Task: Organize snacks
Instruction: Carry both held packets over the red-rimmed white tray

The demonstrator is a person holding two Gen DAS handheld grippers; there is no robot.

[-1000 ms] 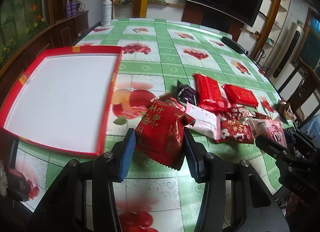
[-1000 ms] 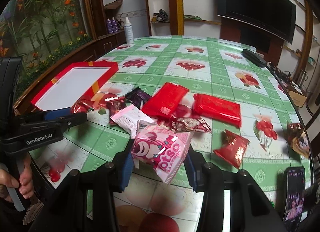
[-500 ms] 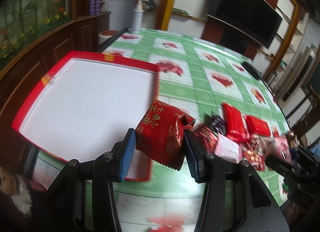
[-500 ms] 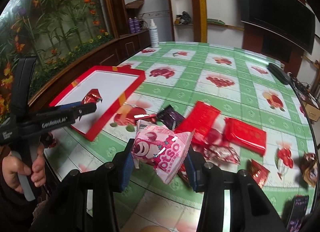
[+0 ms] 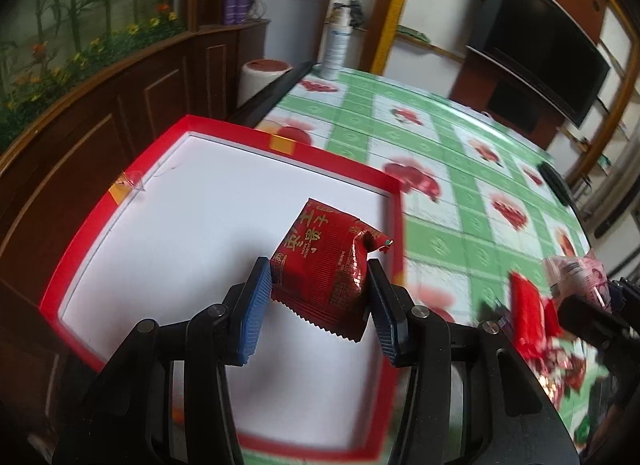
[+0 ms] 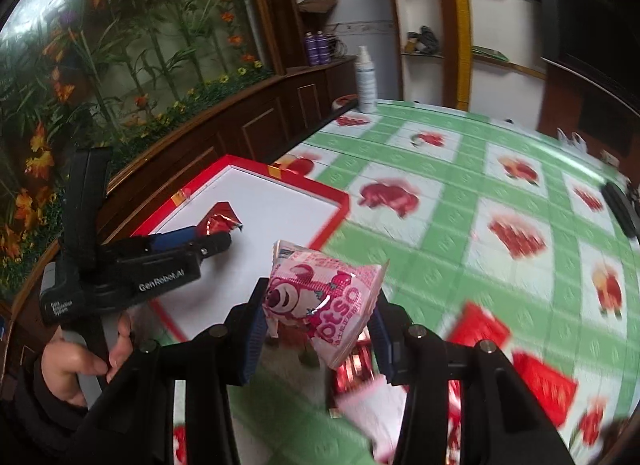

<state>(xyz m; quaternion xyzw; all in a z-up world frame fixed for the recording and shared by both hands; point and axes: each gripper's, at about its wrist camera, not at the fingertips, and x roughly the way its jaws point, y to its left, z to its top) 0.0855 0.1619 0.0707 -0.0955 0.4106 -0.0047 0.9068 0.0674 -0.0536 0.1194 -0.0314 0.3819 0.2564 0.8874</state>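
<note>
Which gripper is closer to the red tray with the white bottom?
Left. The left gripper, holding a red packet, is over the red tray. The right gripper, holding a pink packet, is beside it over the tablecloth.

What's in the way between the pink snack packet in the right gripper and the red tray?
Nothing on the table blocks it. The pink packet hangs over the green tablecloth short of the red tray. But the left gripper, holding a red packet, is over the tray's white floor.

Each black hand-held gripper (image 5: 318, 297) has ribbed blue pads (image 5: 254, 311) and silver screws.
</note>
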